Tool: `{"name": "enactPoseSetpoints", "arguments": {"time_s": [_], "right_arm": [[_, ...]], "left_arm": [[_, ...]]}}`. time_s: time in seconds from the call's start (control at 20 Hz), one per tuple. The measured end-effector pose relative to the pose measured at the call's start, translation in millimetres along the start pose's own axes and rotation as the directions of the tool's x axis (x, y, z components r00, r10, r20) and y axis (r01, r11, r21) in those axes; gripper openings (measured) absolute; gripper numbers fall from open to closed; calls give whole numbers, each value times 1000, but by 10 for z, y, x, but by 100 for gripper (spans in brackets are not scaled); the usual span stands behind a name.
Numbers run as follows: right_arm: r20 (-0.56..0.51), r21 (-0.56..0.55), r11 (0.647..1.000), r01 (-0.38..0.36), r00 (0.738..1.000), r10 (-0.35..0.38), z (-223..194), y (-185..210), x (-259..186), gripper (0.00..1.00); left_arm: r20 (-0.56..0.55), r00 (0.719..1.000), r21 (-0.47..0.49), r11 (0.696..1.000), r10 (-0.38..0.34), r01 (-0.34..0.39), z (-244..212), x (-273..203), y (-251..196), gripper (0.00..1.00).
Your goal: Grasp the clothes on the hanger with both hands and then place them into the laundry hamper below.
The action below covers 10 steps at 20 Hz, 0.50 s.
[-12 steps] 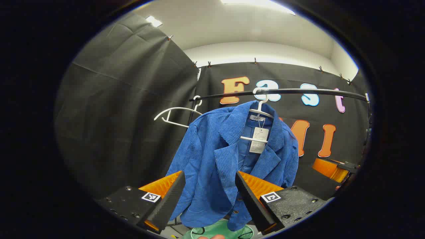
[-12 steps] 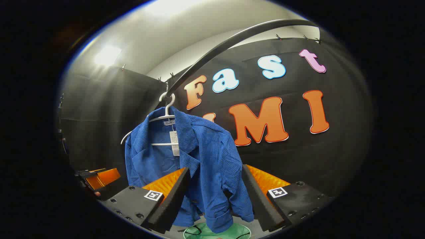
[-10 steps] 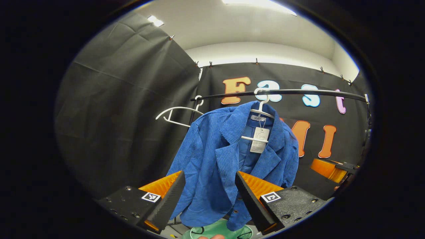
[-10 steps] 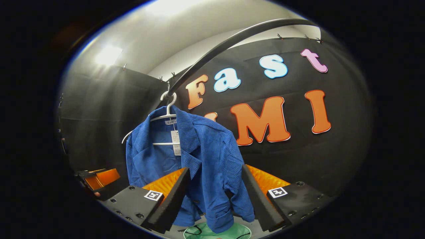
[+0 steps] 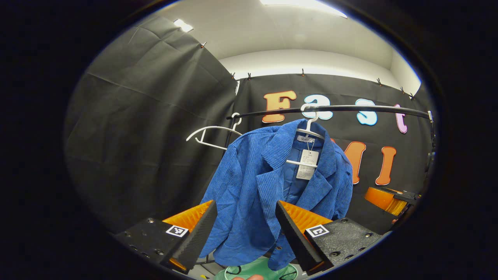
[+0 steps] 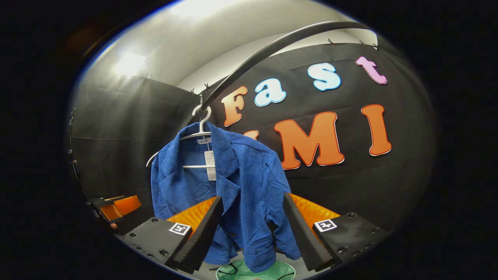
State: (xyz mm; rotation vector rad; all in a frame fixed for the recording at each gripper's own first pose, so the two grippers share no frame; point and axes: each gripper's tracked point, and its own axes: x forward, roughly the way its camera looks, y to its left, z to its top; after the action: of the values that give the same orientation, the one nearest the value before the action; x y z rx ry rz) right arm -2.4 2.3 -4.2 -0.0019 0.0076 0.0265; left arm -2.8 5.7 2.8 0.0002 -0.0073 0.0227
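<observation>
A blue corduroy jacket (image 5: 253,182) (image 6: 241,182) hangs on a white hanger (image 5: 309,130) (image 6: 196,132) from a dark rail (image 5: 350,109) (image 6: 272,46). Below it lies the green laundry hamper (image 5: 258,270) (image 6: 237,272). My left gripper (image 5: 243,225) stands open in front of the jacket's left front, apart from the cloth. My right gripper (image 6: 251,223) is open too, facing the jacket's right sleeve with nothing held. The left gripper view shows the right gripper (image 5: 389,198) far off at the right edge. In the right gripper view the left gripper (image 6: 116,206) sits at the left edge.
An empty white hanger (image 5: 212,134) hangs on the rail left of the jacket. Black cloth walls (image 5: 155,128) close the booth at the back and left side. A paper tag (image 5: 306,169) dangles inside the jacket's collar.
Both views have shifted slightly, so the jacket sits a little further right and slightly larger. Both grippers stay open.
</observation>
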Motion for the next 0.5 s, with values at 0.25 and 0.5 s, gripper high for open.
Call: {"name": "enactPoseSetpoints", "arguments": {"time_s": [0.25,0.5], "right_arm": [[8,5,1000,15,1000,-15,19,-73,-12,100],[35,-1,1000,8,999,-8,84,-55,-7,100]], "left_arm": [[9,1000,11,1000,-11,11,45,30,-34,95],[18,1000,21,1000,-21,21,104,29,-75,95]]}}
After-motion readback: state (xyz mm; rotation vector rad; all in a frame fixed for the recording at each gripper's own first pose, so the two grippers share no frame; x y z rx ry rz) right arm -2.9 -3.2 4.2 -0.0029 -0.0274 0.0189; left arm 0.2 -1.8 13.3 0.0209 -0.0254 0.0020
